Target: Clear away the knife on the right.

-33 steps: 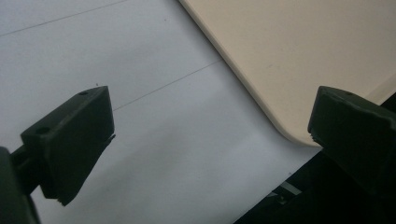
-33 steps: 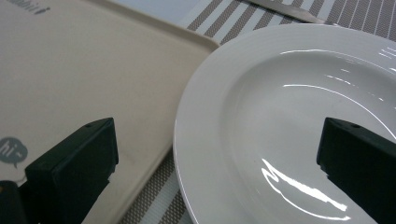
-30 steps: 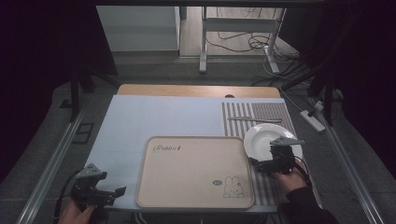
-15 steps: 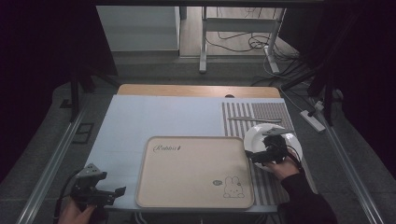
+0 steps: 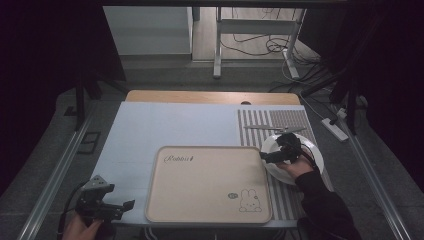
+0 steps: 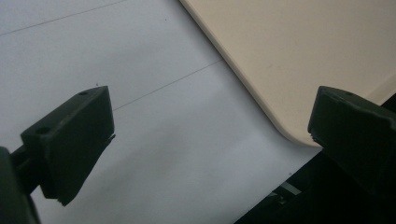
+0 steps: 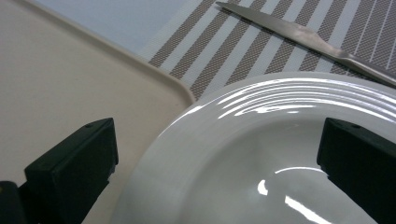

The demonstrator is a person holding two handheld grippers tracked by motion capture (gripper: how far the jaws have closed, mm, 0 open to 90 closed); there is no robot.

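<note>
High view, right gripper: the black two-jaw right gripper [image 5: 272, 156] is hovering over the left edge of the round glossy white ceramic plate [image 5: 312, 150], its jaws pointing left toward the tray

High view, plate: it is lying at the right of the table on the grey-and-white striped woven placemat [image 5: 260, 120], its left rim just beside the right edge of the beige rounded-corner plastic tray with a rabbit print [image 5: 207, 182]

High view, knife: a slim silver metal table knife [image 5: 272, 129] is lying on the placemat just beyond the plate's far rim

High view, left gripper: the black two-jaw left gripper [image 5: 125, 206] is resting at the near left corner, on the pale blue table cover [image 5: 170, 125], just left of the tray

Left gripper view: the jaws are standing wide apart with nothing between them; the tray's near corner [image 6: 299, 70] is lying ahead on the cover

Right gripper view: the jaws are spread wide, straddling the plate's rim [image 7: 219, 140] without pinching it, one over the tray [image 7: 70, 84], one over the plate's hollow; the knife [image 7: 303, 37] is lying beyond

Likely step: seizing the plate by its rim, probably to move it to the tray

Doing it well: the glaze looks slippery, so one jaw is needing to go under the rim and one above before closing firmly; lifting level and clear of the knife
</note>
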